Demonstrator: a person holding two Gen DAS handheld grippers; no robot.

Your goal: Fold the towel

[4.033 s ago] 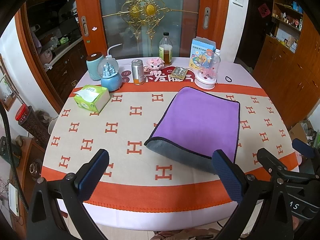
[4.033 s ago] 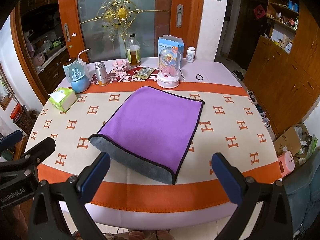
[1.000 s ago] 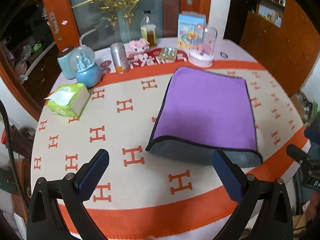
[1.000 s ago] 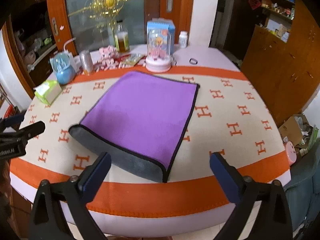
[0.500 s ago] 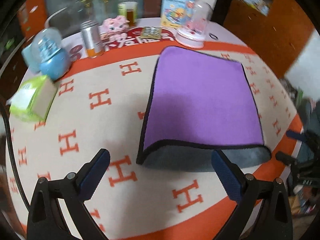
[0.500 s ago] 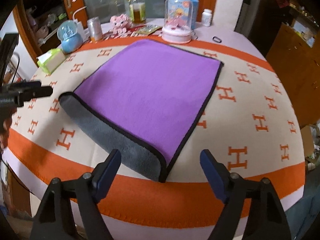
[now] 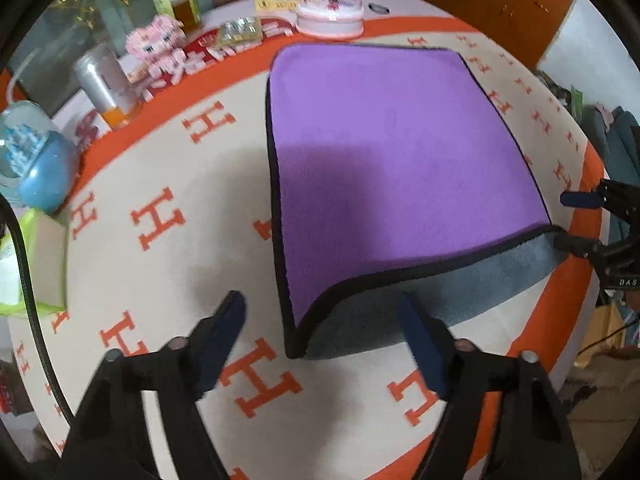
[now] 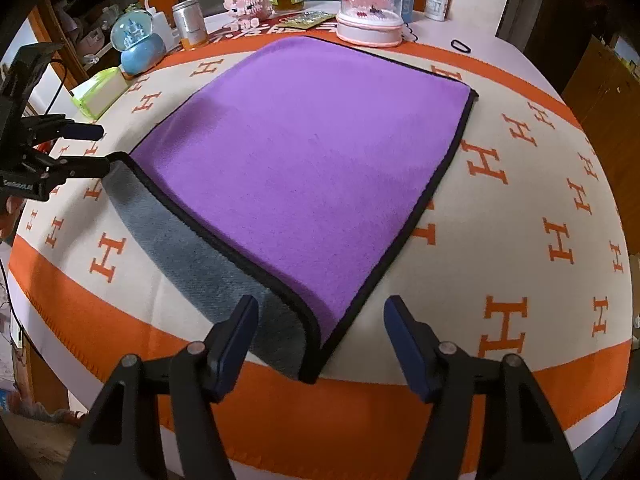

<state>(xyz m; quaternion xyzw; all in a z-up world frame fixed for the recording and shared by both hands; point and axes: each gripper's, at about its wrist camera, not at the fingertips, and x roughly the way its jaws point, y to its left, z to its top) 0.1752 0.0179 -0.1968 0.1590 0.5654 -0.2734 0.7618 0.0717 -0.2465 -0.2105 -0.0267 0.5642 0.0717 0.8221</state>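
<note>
A: Towel (image 8: 312, 160) position? It is seen spread flat on the surface (image 8: 540, 208), purple side up, with the near edge turned back so the grey underside is exposed.

B: Confirmed. A black border is seen all around it. How are the jaws set?

A: The left gripper (image 7: 320, 340) is held spread at the near left corner, nothing pinched. The right gripper (image 8: 318, 340) is likewise spread, straddling the near right corner.

B: Beyond the towel, a snow globe (image 8: 138, 42), a metal can (image 8: 190, 20), a tissue box (image 8: 100, 90) and a pink domed ornament (image 8: 368, 4) are noted.
</note>
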